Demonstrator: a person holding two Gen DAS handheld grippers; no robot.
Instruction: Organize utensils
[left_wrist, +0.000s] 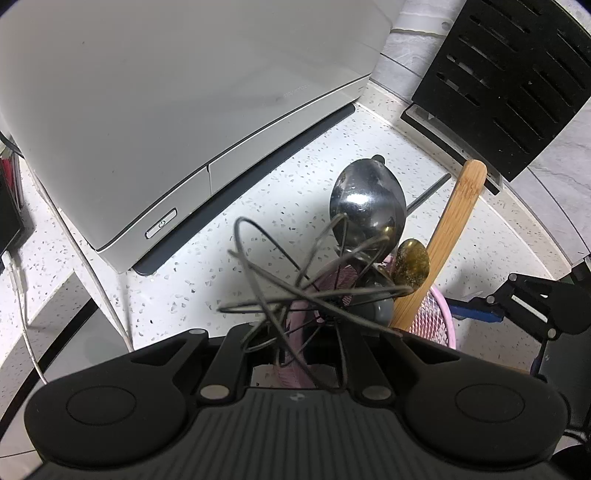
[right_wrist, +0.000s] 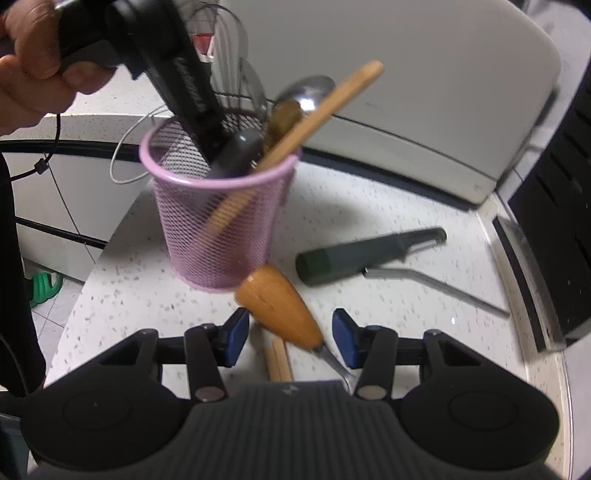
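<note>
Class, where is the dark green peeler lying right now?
In the right wrist view, the peeler lies flat on the speckled counter, right of the pink mesh cup, beside a bent metal straw.

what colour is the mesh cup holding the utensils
Pink-lilac; the mesh cup shows best in the right wrist view.

Bright even indoor light, fisheye bending at edges, motion blur in right view, glare on ladle (left_wrist: 365, 201)
</note>
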